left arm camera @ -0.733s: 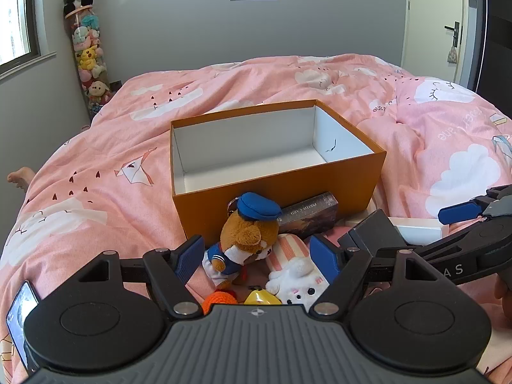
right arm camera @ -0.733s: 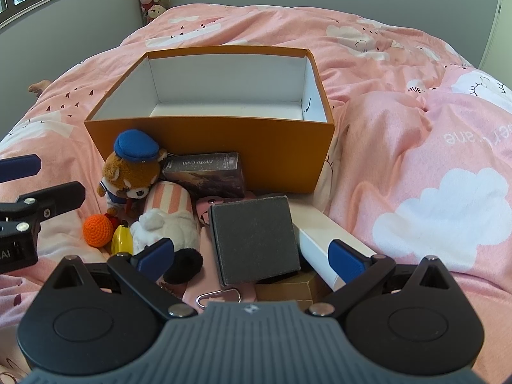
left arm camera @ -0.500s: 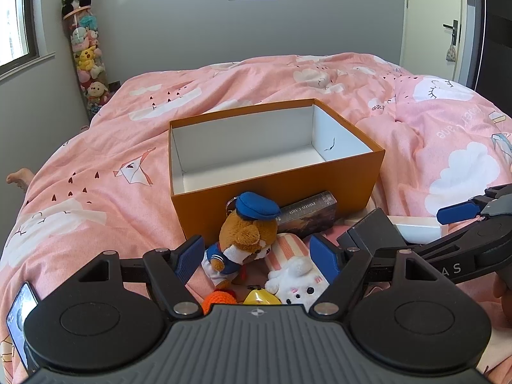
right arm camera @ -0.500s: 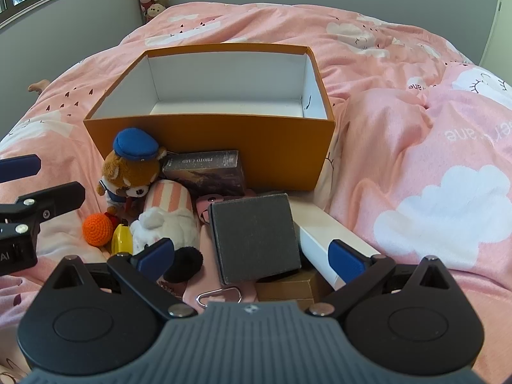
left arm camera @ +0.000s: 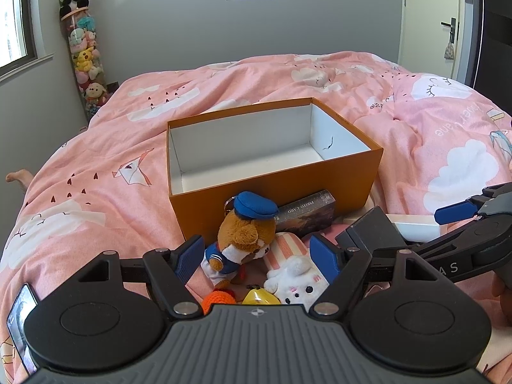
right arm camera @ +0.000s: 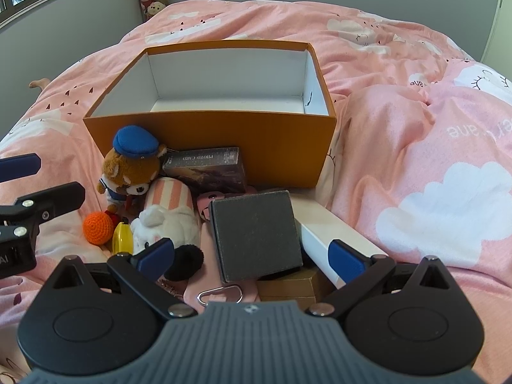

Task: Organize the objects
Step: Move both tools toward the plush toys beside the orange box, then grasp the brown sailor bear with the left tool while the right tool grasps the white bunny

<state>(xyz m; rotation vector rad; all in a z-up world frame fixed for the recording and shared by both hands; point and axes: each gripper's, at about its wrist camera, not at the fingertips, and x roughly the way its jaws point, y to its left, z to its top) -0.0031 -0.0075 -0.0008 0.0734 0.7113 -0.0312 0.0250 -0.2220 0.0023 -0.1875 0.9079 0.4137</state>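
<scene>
An empty orange box (left arm camera: 275,182) (right arm camera: 211,137) with white walls sits on the pink bed. In front of it lies a pile: a brown bear plush with a blue cap (left arm camera: 246,233) (right arm camera: 134,166), a dark photo card box (left arm camera: 307,214) (right arm camera: 208,169), a striped white bunny plush (left arm camera: 297,275) (right arm camera: 166,214), an orange crochet ball (right arm camera: 98,227), a yellow toy (right arm camera: 122,238), a dark grey square box (right arm camera: 256,236) and a long white box (right arm camera: 332,233). My left gripper (left arm camera: 257,257) is open, straddling the bear. My right gripper (right arm camera: 251,254) is open over the grey box.
The pink cloud-print duvet (left arm camera: 448,128) covers the whole bed, with folds to the right. A tower of plush toys (left arm camera: 83,54) stands in the far left corner. A door (left arm camera: 448,25) is at the far right. A pink pouch with a metal clip (right arm camera: 220,292) lies under my right gripper.
Both grippers have lifted and drawn back very slightly; the box and the pile sit a touch lower in view. Nothing was grasped or moved.
</scene>
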